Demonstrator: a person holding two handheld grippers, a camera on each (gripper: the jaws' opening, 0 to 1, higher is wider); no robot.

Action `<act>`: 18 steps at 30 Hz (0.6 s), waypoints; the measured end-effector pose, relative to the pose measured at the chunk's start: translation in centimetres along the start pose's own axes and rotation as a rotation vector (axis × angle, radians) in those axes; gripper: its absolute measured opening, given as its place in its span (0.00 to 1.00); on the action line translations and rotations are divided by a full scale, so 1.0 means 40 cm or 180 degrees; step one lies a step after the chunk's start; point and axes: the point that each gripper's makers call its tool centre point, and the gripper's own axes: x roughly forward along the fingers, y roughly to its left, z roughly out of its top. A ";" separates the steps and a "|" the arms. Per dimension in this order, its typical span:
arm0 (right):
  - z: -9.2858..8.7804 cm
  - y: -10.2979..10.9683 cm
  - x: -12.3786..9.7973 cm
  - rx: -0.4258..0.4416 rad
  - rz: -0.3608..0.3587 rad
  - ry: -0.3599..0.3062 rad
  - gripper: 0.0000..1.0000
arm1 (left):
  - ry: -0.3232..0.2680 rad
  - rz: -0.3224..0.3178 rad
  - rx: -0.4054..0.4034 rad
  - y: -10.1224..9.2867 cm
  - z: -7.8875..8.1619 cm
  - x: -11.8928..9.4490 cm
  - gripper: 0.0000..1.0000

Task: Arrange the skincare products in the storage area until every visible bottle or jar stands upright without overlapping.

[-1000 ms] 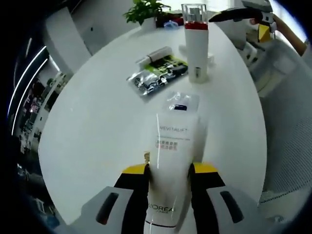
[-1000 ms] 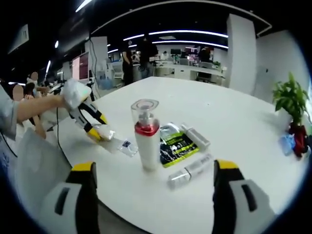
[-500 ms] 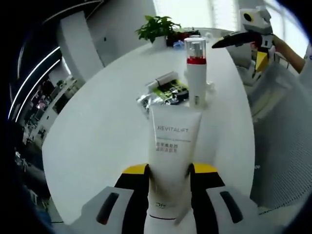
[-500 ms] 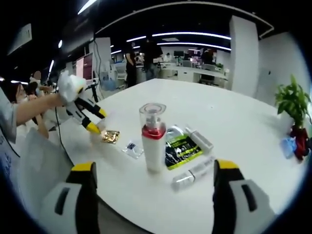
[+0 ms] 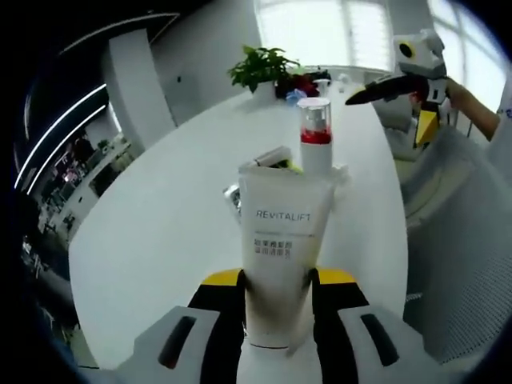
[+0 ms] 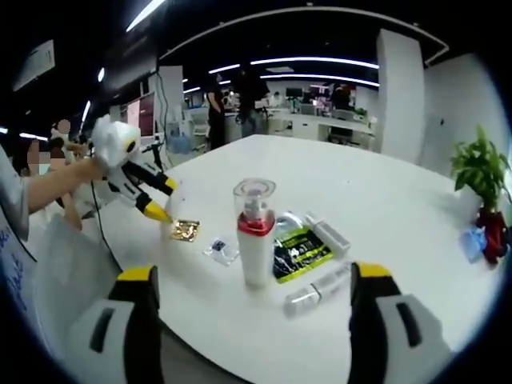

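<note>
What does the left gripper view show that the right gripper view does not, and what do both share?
Left gripper view: the left hand-held gripper shut on a white Revitalift tube, its printed label readable.

Right gripper view: the open right hand-held gripper, a small gold sachet, a small clear sachet and a clear tube lying flat.

Both: the upright pump bottle with a red collar, the green-and-black packet, the potted plant and the white table.

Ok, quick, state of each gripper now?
Left gripper: shut on the white Revitalift tube.
Right gripper: open, holding nothing.
</note>
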 end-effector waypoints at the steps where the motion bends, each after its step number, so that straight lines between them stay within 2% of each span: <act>1: 0.001 0.003 0.000 0.0000 0.0006 -0.0002 1.00 | -0.0029 -0.0004 -0.0014 -0.003 0.006 0.000 0.29; 10: 0.019 0.024 -0.001 -0.0018 0.0068 -0.0061 0.99 | -0.0204 -0.0031 -0.0063 -0.044 0.054 -0.002 0.29; 13: 0.023 0.036 -0.001 -0.0006 0.0129 -0.0073 0.95 | -0.0243 -0.0055 -0.0059 -0.057 0.068 0.002 0.29; 18: 0.033 0.050 0.000 0.0015 0.0163 -0.0114 0.94 | -0.0331 -0.0109 -0.0063 -0.082 0.097 0.007 0.29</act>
